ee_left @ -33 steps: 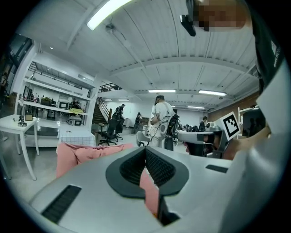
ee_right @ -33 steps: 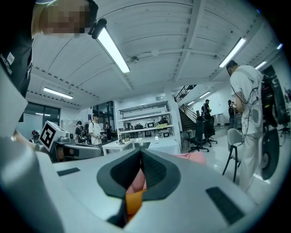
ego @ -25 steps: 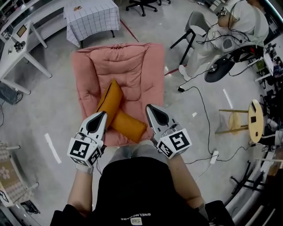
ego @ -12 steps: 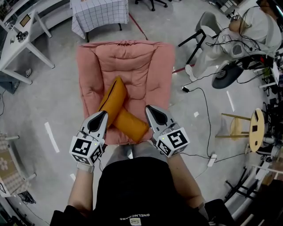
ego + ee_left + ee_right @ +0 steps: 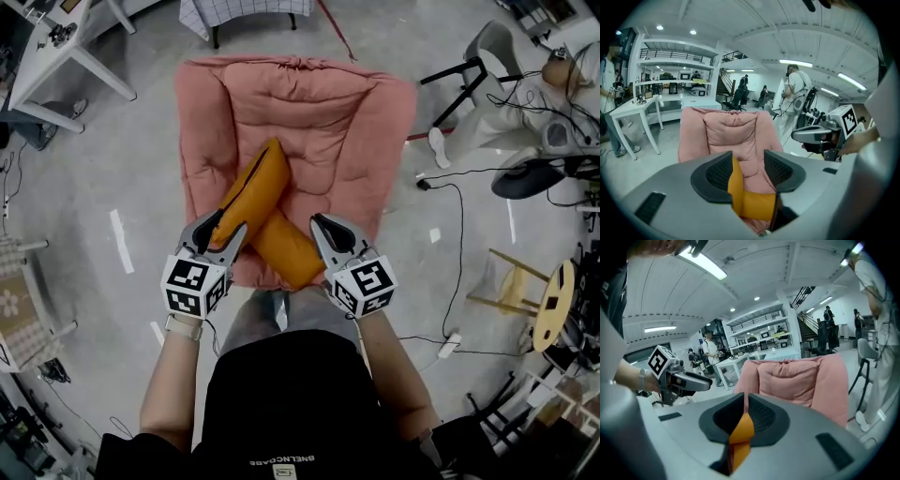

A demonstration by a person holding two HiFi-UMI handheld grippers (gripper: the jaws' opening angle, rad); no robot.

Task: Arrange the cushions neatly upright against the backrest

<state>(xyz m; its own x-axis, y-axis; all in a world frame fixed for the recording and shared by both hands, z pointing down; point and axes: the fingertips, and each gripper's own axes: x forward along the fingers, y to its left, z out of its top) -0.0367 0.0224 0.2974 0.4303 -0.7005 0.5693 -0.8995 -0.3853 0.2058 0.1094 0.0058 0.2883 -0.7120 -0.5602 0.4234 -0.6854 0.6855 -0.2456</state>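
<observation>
The pink armchair stands directly ahead of the person, with its backrest on the far side and the seat front nearest the grippers. Neither orange cushion is at the backrest yet; both lie on the seat. The first cushion stands on edge. Its long axis runs diagonally from the middle of the seat to the front left corner, and its near end reaches the left gripper. The second cushion lies flat across the seat front, partly under the first, in the space between the two grippers. The left gripper's jaws have just been opening and stand apart. The left gripper view shows the edge of the first cushion in the gap, close to the left pad, with no pad visibly pressing on it. The right gripper has its jaws together and holds nothing; the second cushion lies just to its left. The left gripper is therefore better placed for the first cushion and the right for the second, and both cushions must travel away from the person.
</observation>
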